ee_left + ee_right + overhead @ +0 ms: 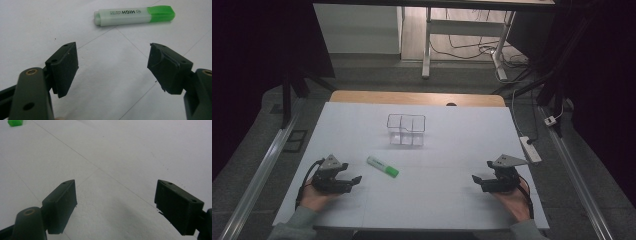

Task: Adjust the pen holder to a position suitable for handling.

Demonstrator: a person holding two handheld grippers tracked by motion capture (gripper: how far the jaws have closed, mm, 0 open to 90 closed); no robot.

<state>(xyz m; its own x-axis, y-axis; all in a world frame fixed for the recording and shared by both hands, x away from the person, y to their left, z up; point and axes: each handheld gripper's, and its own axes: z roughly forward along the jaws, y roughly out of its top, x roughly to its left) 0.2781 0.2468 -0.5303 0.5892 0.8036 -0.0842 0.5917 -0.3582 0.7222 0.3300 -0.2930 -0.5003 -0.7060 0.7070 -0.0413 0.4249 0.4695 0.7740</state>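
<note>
Resting near the table's (pixel 362 210) front edge, the left gripper (pixel 355 180) and right gripper (pixel 476 179) sit with jaws apart and empty; the green highlighter (pixel 382 166) lies just right of and beyond the left one, a clear organizer (pixel 406 130) farther off. Left gripper view: highlighter crosswise ahead, cap rightward. Right gripper view: only its cap tip (pixel 15 122), far left.

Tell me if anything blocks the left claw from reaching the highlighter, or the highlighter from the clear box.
Nothing visible does. The left claw is open, with only bare white sheet between it and the highlighter. In the high view, the stretch between the highlighter and the clear box farther back is bare too.
</note>
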